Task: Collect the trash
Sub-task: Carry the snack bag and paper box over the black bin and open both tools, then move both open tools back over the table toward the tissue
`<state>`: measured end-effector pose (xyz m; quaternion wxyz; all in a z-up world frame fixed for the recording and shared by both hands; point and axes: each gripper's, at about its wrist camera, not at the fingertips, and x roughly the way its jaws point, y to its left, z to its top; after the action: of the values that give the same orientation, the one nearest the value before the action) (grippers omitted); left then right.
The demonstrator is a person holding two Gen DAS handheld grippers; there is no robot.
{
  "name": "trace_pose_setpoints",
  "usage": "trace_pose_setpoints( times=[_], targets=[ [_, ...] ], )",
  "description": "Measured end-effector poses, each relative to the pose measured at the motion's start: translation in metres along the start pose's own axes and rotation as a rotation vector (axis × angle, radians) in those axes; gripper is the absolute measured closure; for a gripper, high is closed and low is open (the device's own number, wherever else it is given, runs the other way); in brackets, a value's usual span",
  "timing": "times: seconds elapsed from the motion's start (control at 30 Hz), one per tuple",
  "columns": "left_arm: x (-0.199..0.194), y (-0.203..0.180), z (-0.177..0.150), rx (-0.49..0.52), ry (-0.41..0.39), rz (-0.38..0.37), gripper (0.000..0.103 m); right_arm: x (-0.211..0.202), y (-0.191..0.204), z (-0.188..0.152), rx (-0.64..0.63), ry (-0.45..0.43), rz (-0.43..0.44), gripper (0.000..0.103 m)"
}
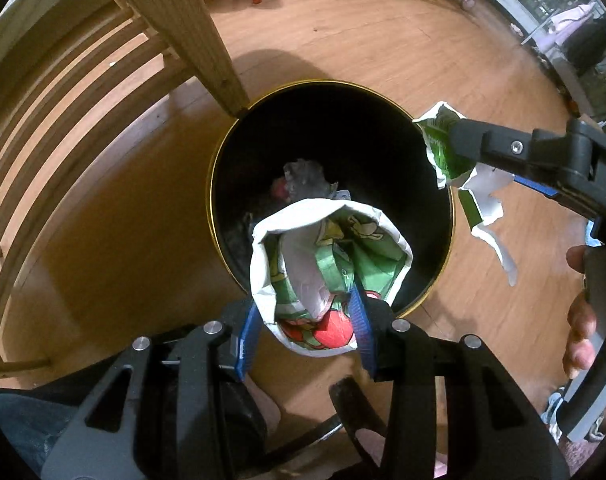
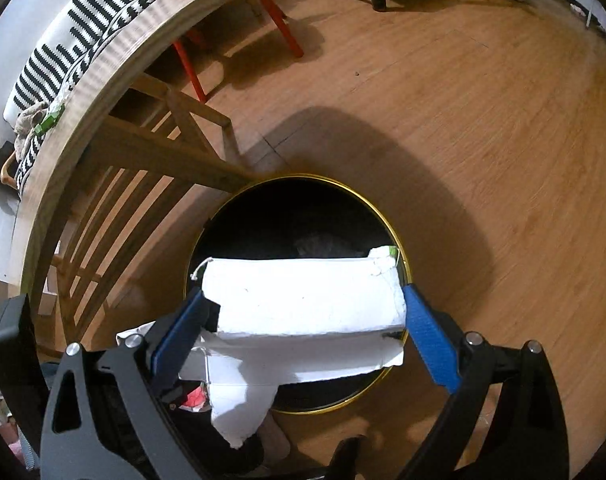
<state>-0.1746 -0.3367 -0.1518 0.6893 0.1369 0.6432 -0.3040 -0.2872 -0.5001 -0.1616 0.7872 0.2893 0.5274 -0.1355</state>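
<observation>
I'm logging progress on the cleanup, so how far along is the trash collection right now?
Done: some crumpled trash already lies at the bottom of the black bin. In hand: the left tongs grip a green-printed carton above the bin, and the right tongs hold a torn white carton piece over its opening. Left: releasing both pieces; neither has dropped in yet.

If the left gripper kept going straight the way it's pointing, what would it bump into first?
Probably the round black bin with a gold rim: the left gripper, shut on a crumpled green and white wrapper, points into its opening, toward the trash inside.
</observation>
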Motion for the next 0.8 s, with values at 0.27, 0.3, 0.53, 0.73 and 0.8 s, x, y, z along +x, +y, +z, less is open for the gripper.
trace_pose_setpoints(
  times=[0.27, 0.3, 0.53, 0.73, 0.8],
  targets=[
    [-0.009, -0.004, -0.008, -0.003, -0.009, -0.019, 0.028, -0.006, -0.006, 0.005, 0.033, -0.011, 0.027, 0.007],
    [-0.011, -0.002, -0.009, -0.008, -0.022, -0.024, 0.007, -0.006, -0.007, 0.008, 0.037, -0.010, 0.035, 0.007],
    [-0.036, 0.011, -0.007, -0.043, -0.100, -0.014, 0.006, -0.031, -0.016, 0.023, 0.071, -0.101, 0.059, 0.007],
    [-0.092, 0.023, -0.005, -0.025, -0.205, -0.046, 0.006, -0.064, 0.001, 0.038, -0.001, -0.224, 0.057, 0.007],
    [-0.120, 0.038, -0.005, -0.030, -0.266, -0.040, 0.006, -0.072, 0.023, 0.044, -0.077, -0.257, 0.038, 0.007]
  ],
)
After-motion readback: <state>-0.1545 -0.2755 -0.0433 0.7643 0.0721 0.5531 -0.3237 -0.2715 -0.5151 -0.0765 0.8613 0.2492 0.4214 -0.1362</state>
